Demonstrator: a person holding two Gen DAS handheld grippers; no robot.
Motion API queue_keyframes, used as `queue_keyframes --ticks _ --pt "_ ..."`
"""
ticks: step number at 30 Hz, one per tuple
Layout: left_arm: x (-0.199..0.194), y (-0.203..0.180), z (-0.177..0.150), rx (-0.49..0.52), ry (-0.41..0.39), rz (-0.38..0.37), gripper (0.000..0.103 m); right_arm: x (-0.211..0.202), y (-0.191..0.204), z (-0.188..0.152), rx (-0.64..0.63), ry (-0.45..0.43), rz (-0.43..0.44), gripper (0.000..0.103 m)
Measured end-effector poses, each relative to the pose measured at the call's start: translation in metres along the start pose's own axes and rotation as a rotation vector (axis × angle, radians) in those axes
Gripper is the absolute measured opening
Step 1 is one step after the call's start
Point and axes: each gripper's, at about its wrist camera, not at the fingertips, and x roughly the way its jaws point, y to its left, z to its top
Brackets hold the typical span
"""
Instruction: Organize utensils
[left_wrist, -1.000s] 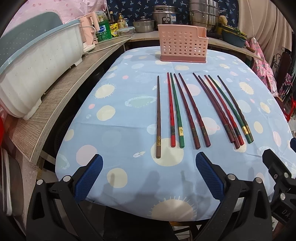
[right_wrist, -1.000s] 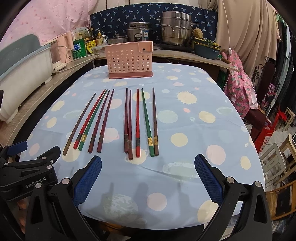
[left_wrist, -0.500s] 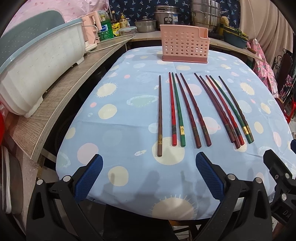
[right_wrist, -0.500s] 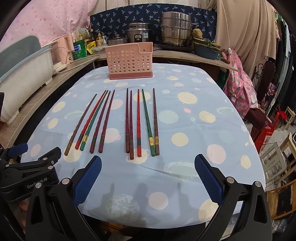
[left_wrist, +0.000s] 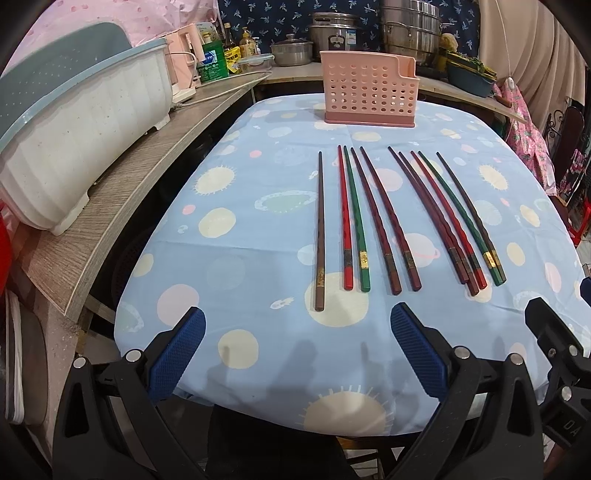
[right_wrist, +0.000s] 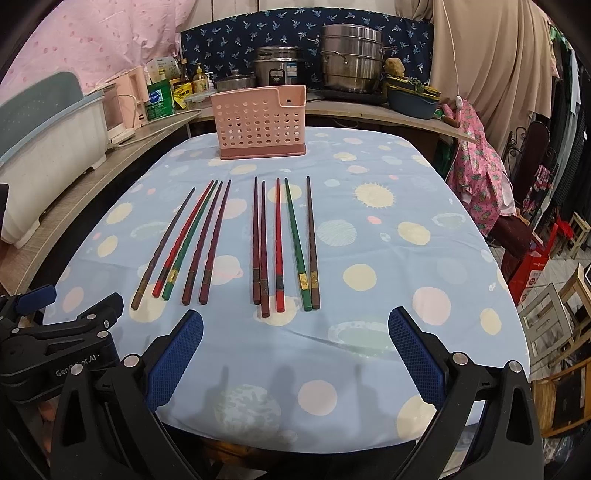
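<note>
Spotted blue tablecloth (right_wrist: 369, 229) — floral wall (right_wrist: 295, 33)

Inside of the pink utensil holder (right_wrist: 260, 123) hidden behind its perforated wall; gold chopstick bands (left_wrist: 363, 259) unreadable.

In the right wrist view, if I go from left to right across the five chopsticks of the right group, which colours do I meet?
Dark maroon chopstick → second dark maroon chopstick → red chopstick → green chopstick → brown chopstick.
</note>
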Motion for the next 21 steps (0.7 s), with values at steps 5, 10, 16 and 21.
queue_keyframes --ticks 5,10,16,21 --pt "-0.0009 0.0003 0.0006 0.002 -0.003 0.000 0.096 -0.0022 0.0008 0.0001 0.007 -0.003 -0.003 0.096" --pt "-0.0021 0.0016 0.0030 0.001 -0.003 0.002 0.096 -0.0005 0.0008 0.0001 0.012 0.002 -0.004 0.096" --pt "-0.0013 0.0019 0.0040 -0.004 0.000 0.001 0.096 -0.0002 0.0010 0.0001 0.009 0.000 -0.004 0.096" --pt "-0.0009 0.0020 0.0045 -0.007 0.000 0.003 0.096 -0.0014 0.0004 0.0010 0.003 -0.004 -0.004 0.096"
